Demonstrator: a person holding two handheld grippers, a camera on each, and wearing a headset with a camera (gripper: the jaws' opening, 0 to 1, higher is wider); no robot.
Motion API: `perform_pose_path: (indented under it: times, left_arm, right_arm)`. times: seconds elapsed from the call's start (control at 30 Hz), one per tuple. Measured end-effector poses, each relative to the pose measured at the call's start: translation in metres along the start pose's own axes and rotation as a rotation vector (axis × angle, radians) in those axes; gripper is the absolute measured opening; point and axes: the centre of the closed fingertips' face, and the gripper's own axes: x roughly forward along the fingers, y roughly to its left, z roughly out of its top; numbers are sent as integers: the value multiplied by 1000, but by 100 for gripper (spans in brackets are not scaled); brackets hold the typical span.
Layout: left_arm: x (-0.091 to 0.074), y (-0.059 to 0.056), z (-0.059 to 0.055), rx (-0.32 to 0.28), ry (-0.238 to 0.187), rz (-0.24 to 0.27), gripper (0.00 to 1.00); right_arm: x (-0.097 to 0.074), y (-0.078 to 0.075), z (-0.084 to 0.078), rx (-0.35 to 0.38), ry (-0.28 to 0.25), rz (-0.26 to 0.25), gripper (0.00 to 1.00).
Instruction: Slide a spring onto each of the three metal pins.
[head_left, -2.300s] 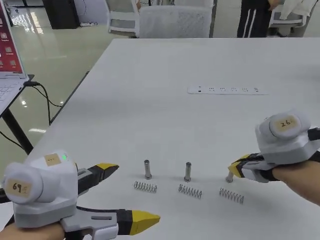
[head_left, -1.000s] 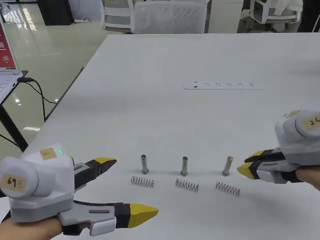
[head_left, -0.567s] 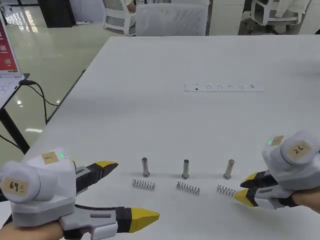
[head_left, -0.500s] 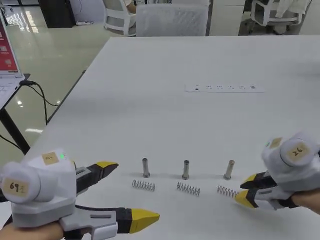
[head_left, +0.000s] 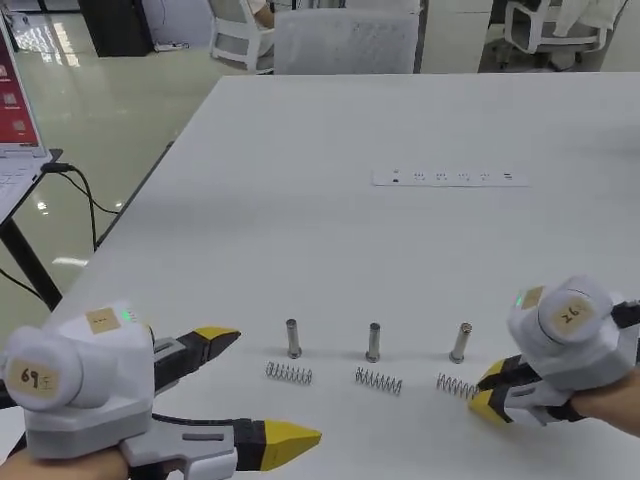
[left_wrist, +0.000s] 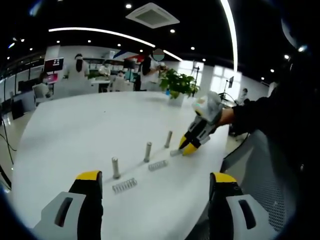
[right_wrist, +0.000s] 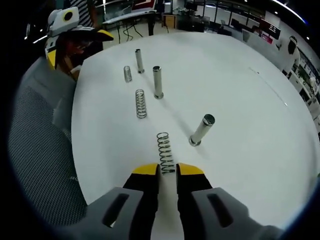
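**R gripper at the right spring, 3 springs flat by their pins**

Far left, past the edge of the white table (head_left: 330, 230), part of a laptop (head_left: 12, 110) shows.

The L gripper (head_left: 270, 386) is low at the near left of the table. Its two yellow tips are spread wide & hold nothing. They point toward the row of pins.

Next comes the row. The left pin (head_left: 293, 338) stands up straight. The left spring (head_left: 289, 373) lies flat just in front of it, on the person's side, close but not touching. The mid pin (head_left: 373, 342) & mid spring (head_left: 379, 381) sit the same way. Far behind them a white power strip (head_left: 450, 179) lies on the table. The right pin (head_left: 461, 342) stands up too, w/ the right spring (head_left: 455, 385) flat near its foot.

The R gripper (head_left: 485, 388) comes in from the right, tips down low at the right end of that spring. In the right gripper view its tips are almost pressed together, w/ only a thin gap. The near end of the spring sits right in that gap. I think the tips pinch it, but the spot is small & hard to see. The rest of the spring lies flat on the table.
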Motion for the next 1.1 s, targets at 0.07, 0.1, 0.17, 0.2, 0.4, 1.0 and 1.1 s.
perform_pose_path:
  times: [0.07,0.1,0.17,0.2,0.4,1.0,1.1]
  left_arm:
    - [0,-1,1,5,-1,-5,84]
    - [0,-1,1,5,-2,-6,83]
    - [0,-2,1,8,-2,-6,83]
    - [0,-3,2,9,-3,-8,82]
    - [0,-6,3,26,-2,-20,80]
    - [10,-41,7,124,82,-230,47]
    - [14,-44,16,130,83,-254,46]
  right_arm:
    - [0,0,0,-10,1,-4,9]
    - [-1,0,0,-13,3,-4,8]
    - [0,1,0,-28,5,-11,8]
    - [0,1,0,-36,6,-12,7]
    - [-6,2,0,-18,7,-8,7]
    - [-35,36,28,-34,0,131,7]
    - [-38,43,35,-56,5,146,7]
